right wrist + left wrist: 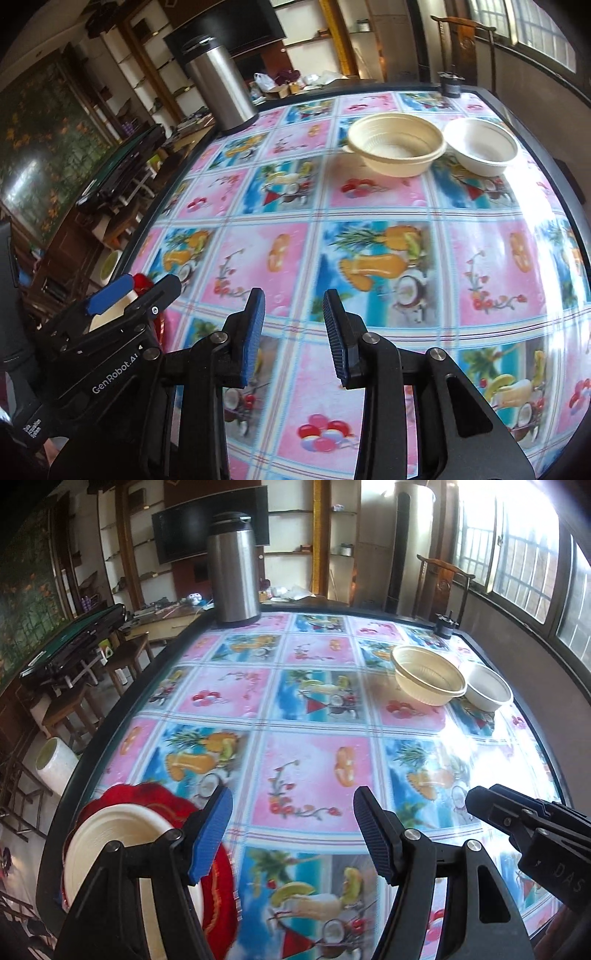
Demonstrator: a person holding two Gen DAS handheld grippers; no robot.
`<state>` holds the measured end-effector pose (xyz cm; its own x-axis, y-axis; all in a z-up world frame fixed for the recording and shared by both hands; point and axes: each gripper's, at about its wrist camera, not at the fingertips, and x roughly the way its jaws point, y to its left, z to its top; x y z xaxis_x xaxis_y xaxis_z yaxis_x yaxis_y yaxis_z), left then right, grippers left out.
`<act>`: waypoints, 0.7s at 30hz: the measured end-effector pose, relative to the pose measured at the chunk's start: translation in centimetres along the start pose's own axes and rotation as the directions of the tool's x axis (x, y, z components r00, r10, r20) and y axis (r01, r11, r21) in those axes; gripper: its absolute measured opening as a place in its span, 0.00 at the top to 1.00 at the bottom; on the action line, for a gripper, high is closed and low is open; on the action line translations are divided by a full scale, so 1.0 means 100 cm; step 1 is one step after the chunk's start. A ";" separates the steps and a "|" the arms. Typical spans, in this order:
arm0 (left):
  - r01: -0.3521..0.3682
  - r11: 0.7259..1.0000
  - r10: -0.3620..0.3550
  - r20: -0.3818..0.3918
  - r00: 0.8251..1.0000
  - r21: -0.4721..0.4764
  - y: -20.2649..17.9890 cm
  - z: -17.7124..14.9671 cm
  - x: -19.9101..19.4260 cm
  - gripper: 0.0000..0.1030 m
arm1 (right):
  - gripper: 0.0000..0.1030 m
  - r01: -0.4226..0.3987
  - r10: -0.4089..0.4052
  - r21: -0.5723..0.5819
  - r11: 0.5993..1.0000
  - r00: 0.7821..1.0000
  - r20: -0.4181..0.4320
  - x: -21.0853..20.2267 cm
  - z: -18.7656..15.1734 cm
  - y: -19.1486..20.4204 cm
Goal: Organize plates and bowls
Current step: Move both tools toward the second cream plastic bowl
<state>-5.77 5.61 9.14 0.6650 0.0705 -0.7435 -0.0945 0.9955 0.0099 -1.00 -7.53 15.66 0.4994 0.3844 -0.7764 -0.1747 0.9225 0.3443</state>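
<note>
Left wrist view: the left gripper (291,834) hangs released, jaws spread wide with nothing between them, above the fruit-print tablecloth (306,698). At 8 o'clock, a white plate (107,834) lies on a red plate (221,893), partly hidden behind the left finger. Count: two plates. At 2 o'clock, well apart, a cream bowl (428,679) and a white bowl (487,690) stand upright with rims touching. Count: two bowls. A steel thermos (234,568) stands at 11 o'clock, a small dark container (445,624) at 1 o'clock. The right gripper (480,801) enters at 4 o'clock.

Right wrist view: the right gripper (293,332) is also released, jaws parted, gripping nothing. The cream bowl (395,144) and white bowl (480,147) sit at 1 o'clock; the thermos (221,85) at 11 o'clock. At 9 o'clock the left gripper (125,291) hovers over the plates, of which only slivers show.

Procedure, as judged: the plates appear already stacked; nesting the bowls likely remains. Approach one bowl's rim from its free side, clamp the wall squarely, lift clear before crossing over, then lower it centred into the other.
</note>
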 end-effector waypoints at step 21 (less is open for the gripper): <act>0.043 0.998 -0.040 -0.074 0.996 0.044 -0.082 0.052 0.075 0.34 | 0.68 0.075 -0.076 0.145 0.987 0.997 0.001 0.024 0.065 -0.100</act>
<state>3.84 -1.69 7.00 0.6113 0.0261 -0.7910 -0.0330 0.9994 0.0075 7.50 -16.04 13.80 0.5118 0.3135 -0.7999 -0.0120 0.9336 0.3582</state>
